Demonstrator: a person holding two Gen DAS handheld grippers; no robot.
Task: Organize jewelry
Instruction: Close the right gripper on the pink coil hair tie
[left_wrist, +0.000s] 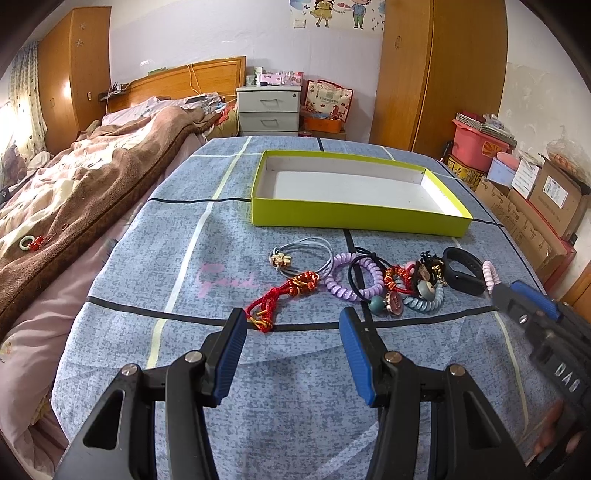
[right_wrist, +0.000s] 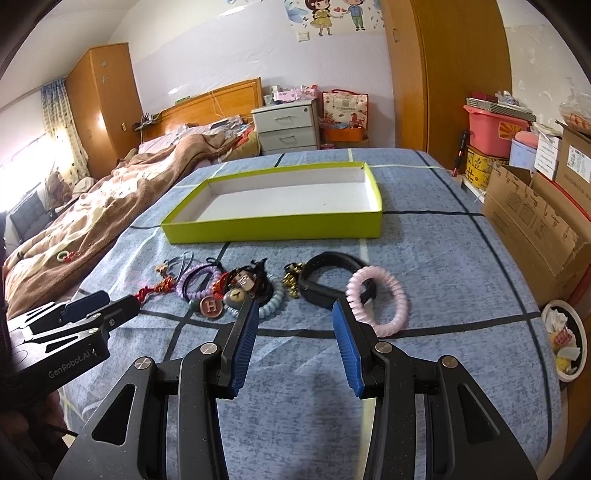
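A row of jewelry lies on the blue cloth in front of a shallow yellow-green box (left_wrist: 354, 218) (right_wrist: 273, 229) with an empty white inside. The row includes a red knotted cord (left_wrist: 284, 299), a purple coil band (left_wrist: 349, 275), a black wristband (left_wrist: 463, 271) (right_wrist: 328, 275) and a pink coil band (right_wrist: 380, 299). My left gripper (left_wrist: 293, 319) stands open just short of the red cord, nothing between its fingers. Open too, my right gripper (right_wrist: 295, 310) sits near the pink coil band and the light-blue coil (right_wrist: 269, 306), empty.
The blue patterned cloth (left_wrist: 221, 258) covers a table beside a bed with a brown blanket (left_wrist: 92, 184). Cardboard boxes (right_wrist: 535, 221) and a red bin (right_wrist: 491, 129) stand to the right. A waste basket (right_wrist: 567, 339) sits by the table's right edge.
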